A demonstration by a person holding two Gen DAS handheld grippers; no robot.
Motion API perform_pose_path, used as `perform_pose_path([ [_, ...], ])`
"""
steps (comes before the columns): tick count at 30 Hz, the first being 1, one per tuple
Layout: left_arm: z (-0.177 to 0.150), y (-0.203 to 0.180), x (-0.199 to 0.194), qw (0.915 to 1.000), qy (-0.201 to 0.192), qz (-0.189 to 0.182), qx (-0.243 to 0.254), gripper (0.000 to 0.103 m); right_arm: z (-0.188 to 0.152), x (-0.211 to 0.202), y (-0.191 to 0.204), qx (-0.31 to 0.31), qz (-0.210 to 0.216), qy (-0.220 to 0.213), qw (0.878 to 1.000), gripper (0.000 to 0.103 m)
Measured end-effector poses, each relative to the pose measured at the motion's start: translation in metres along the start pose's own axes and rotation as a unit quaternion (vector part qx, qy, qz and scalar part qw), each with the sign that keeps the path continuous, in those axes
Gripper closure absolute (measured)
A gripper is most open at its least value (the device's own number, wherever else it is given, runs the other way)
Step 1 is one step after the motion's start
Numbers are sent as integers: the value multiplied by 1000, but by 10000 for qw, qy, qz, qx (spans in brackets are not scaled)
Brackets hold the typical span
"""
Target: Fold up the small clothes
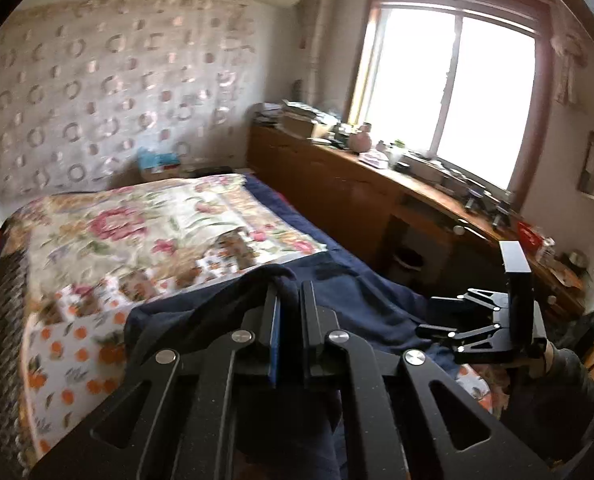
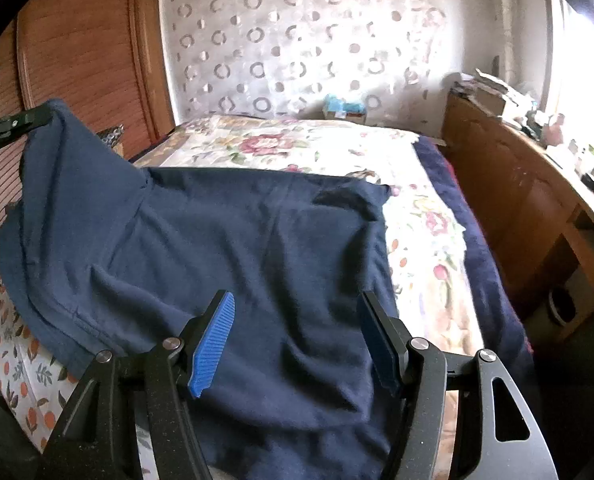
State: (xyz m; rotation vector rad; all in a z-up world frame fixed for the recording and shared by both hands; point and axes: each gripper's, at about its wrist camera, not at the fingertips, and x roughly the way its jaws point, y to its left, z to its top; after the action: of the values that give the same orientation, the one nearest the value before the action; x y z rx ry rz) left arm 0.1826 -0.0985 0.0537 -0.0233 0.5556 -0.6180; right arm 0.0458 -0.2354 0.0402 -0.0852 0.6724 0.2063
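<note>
On the bed (image 2: 429, 216), over a floral and orange-print bedcover (image 2: 281, 144): one navy blue knit garment (image 2: 237, 248), spread mostly flat, long axis running from 6 o'clock near the camera toward 12 o'clock in the right wrist view. One corner at 10 o'clock is lifted off the bed and drawn up to a peak.

Left hand-held gripper (image 1: 288, 300): closed, pads pinching a fold of the navy garment; also seen at 9 o'clock in the right wrist view, clamped on the raised corner.

Right hand-held gripper (image 2: 297, 340): jaws standing apart above the garment's near end, blue ribbed pads (image 2: 211, 344) touching no cloth that can be seen.

Long wooden cabinet surface (image 1: 377, 160) under the window (image 1: 449, 92), at 2 o'clock: carries stacked papers, boxes and small jars, contents too blurred to list.

Round waste bin (image 1: 407, 262) on the floor by the cabinet; contents cannot be told.
</note>
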Motion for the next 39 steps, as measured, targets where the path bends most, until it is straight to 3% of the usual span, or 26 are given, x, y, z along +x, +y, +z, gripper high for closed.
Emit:
perform_pose_path([
  [5, 13, -34, 16, 9991, 86, -291, 292, 94, -12, -17, 1, 44, -111, -93, 9999, 38],
  [8, 14, -40, 33, 9993, 202, -118, 277, 93, -18, -22, 3, 120, -142, -109, 9998, 38],
  [13, 0, -34, 47, 9988, 370, -54, 308, 58, -22, -17, 4, 236, -154, 11, 9996, 38],
  [19, -19, -8, 44, 9983, 476, 237, 230, 33, -17, -3, 9, 210, -64, 167, 9996, 38],
  [30, -75, 48, 30, 9922, 856, 903, -93, 29, 14, 44, 31, -18, 394, 237, 9989, 38],
  [39, -98, 73, 23, 9900, 893, 1014, -410, 29, 23, 87, 30, -117, 583, 677, 9959, 38],
])
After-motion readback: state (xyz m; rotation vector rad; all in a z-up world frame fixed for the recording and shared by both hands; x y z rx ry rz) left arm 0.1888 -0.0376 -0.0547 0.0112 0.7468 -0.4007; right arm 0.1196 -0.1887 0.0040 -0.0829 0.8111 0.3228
